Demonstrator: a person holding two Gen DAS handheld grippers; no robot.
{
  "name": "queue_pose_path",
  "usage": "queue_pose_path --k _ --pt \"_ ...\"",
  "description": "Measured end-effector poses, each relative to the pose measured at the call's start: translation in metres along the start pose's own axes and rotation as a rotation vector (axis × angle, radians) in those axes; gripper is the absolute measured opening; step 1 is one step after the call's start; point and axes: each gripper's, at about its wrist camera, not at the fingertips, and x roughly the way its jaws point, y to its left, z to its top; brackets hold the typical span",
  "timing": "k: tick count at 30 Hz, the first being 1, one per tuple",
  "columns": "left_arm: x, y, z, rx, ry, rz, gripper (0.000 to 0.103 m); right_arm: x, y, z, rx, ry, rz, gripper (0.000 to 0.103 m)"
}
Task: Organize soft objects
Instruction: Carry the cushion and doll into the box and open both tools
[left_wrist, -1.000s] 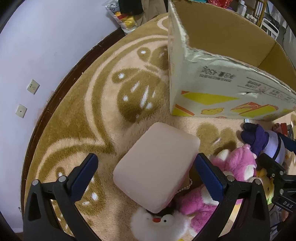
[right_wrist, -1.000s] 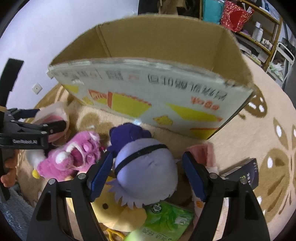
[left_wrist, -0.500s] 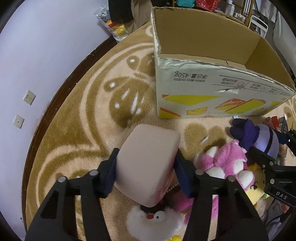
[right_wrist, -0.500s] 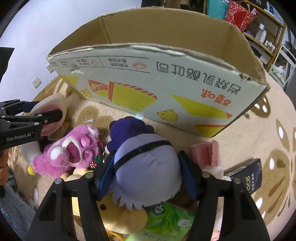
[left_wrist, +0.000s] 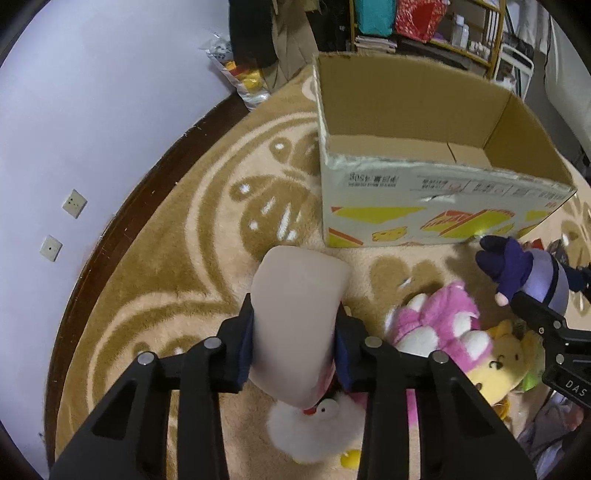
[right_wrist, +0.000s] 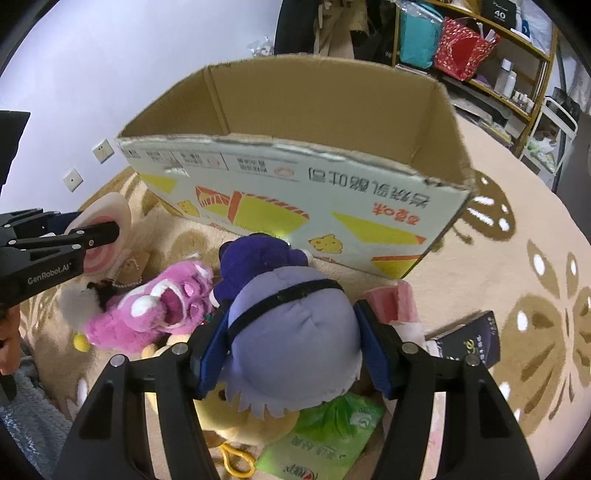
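My left gripper (left_wrist: 293, 343) is shut on a pale pink cushion (left_wrist: 295, 295) and holds it above the rug; the cushion also shows in the right wrist view (right_wrist: 107, 225). My right gripper (right_wrist: 291, 350) is shut on a lavender and purple plush doll (right_wrist: 291, 332), lifted above the toy pile; the doll also shows in the left wrist view (left_wrist: 524, 273). An open cardboard box (left_wrist: 424, 206) stands just beyond both, and shows in the right wrist view (right_wrist: 295, 184). A pink plush (right_wrist: 155, 310), a yellow plush (left_wrist: 502, 365) and a white plush (left_wrist: 317, 428) lie on the rug.
A green tissue pack (right_wrist: 325, 439), a dark box (right_wrist: 469, 343) and a pink item (right_wrist: 391, 302) lie by the right gripper. The tan patterned rug (left_wrist: 166, 280) ends at a dark floor strip and a white wall (left_wrist: 92, 110). Shelves (right_wrist: 498, 55) stand behind the box.
The left gripper shut on the pink cushion and lifted it. The right gripper shut on the purple doll and raised it. Both views moved up and back, so the box interior shows.
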Motion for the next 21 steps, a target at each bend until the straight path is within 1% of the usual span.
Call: queue_pose_path --k 3,6,10,12,14,19,21 --pt "-0.015 0.004 0.0 -0.018 -0.055 0.023 0.032 -0.014 -0.004 -0.002 0.008 -0.025 0.0 0.068" --pt "-0.03 0.008 0.0 -0.035 -0.107 0.026 0.031 -0.027 -0.003 -0.002 0.009 -0.053 0.002 0.068" --pt "-0.054 0.011 -0.002 -0.045 -0.196 0.037 0.031 -0.047 -0.008 -0.004 0.017 -0.092 0.005 0.068" --pt "-0.066 0.009 -0.002 -0.034 -0.249 0.053 0.031 -0.055 -0.011 -0.003 0.019 -0.111 0.007 0.068" --pt "-0.077 0.007 -0.003 -0.026 -0.294 0.05 0.031 -0.063 -0.009 -0.002 0.018 -0.138 0.006 0.068" --pt "-0.098 0.001 -0.001 -0.004 -0.408 0.064 0.031 -0.078 -0.01 0.003 0.008 -0.225 0.006 0.068" --pt "-0.103 -0.001 0.002 0.007 -0.435 0.066 0.031 -0.084 -0.01 0.007 0.01 -0.26 0.01 0.068"
